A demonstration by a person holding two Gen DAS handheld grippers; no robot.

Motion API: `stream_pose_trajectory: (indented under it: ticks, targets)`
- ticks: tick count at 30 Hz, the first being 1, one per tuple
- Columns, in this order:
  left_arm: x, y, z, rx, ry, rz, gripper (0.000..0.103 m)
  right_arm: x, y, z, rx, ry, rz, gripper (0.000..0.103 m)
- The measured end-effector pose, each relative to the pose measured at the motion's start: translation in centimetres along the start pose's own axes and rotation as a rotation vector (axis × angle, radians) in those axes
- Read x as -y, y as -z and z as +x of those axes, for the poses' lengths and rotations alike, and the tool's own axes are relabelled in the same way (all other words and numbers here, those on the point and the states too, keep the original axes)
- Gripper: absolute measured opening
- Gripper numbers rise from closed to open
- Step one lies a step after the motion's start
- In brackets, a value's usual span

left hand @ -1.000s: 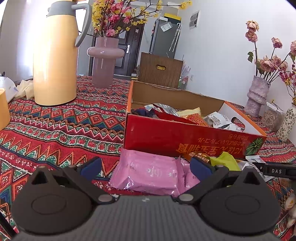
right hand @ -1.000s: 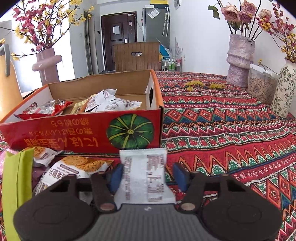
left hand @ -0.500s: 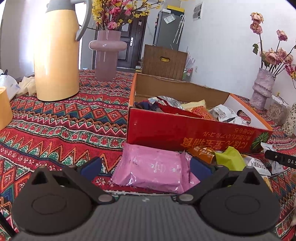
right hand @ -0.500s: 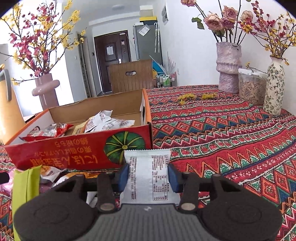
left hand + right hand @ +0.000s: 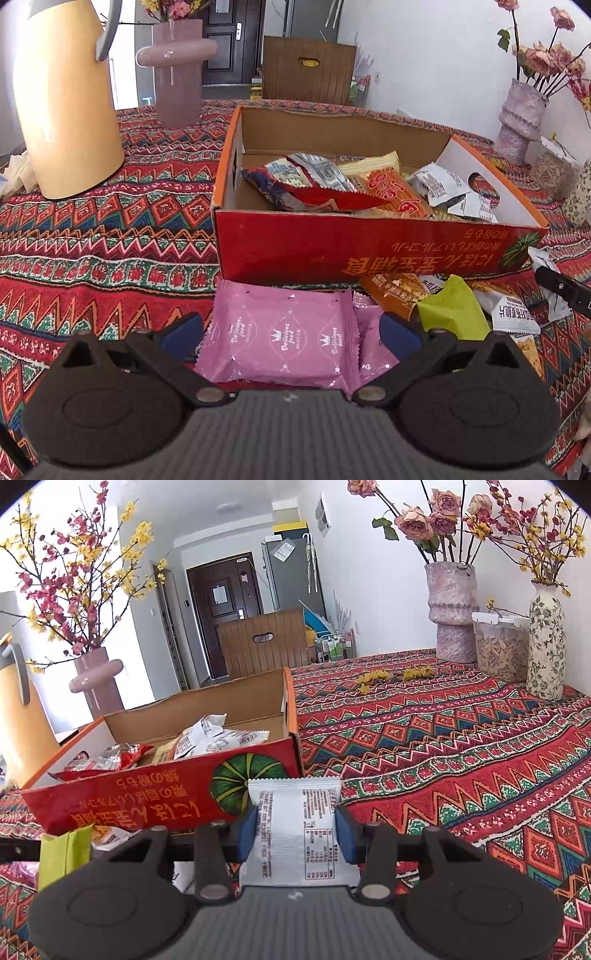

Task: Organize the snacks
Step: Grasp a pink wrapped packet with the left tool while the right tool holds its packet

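From the left wrist camera, the left gripper (image 5: 290,332) is spread wide, with one blue pad on each side of a pink snack pack (image 5: 282,338). The pads do not seem to touch it. The pink pack lies flat on the patterned cloth (image 5: 103,254), just in front of the red box (image 5: 369,251). A second pink pack (image 5: 373,350) peeks out from under its right edge, mostly hidden. More snacks lie to the right: an orange pack (image 5: 395,295), a green pack (image 5: 454,310) and a white pack (image 5: 511,310), piled so their edges cover each other. Inside the box, packs are heaped up and the near wall hides the lower ones. A yellow jug (image 5: 62,107) stands on the left, its top cut off. The far right edge shows a black part of the other tool, too little to make out.

From the right wrist camera, the right gripper (image 5: 295,830) is squeezed on a white snack pack (image 5: 295,830), with both blue pads pressed on its sides. The pack is held up in front of the box's (image 5: 147,797) right corner, by the green pumpkin picture. Its bottom is hidden behind the gripper body. The green pack (image 5: 64,853) shows at the left, partly cut off by the black frame. A flowered vase (image 5: 546,646) and a clear jar (image 5: 500,646) stand far right.
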State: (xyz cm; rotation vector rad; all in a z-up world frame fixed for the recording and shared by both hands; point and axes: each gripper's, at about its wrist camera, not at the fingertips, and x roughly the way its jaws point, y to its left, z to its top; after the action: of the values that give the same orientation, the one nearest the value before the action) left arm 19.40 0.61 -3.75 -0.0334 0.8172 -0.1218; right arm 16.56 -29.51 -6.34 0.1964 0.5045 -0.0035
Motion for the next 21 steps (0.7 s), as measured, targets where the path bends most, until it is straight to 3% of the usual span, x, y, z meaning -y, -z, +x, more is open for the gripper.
stream_pose_trajectory:
  ticks: [8, 21]
  targets:
    - [-0.6, -0.5, 1.5, -0.052, -0.033, -0.049, 0.103, 0.3, 0.1, -0.2, 0.008, -0.016, 0.016, 0.044]
    - [-0.7, -0.6, 1.9, -0.094, -0.067, 0.003, 0.103, 0.4, 0.1, -0.3, 0.012, -0.021, 0.021, 0.044]
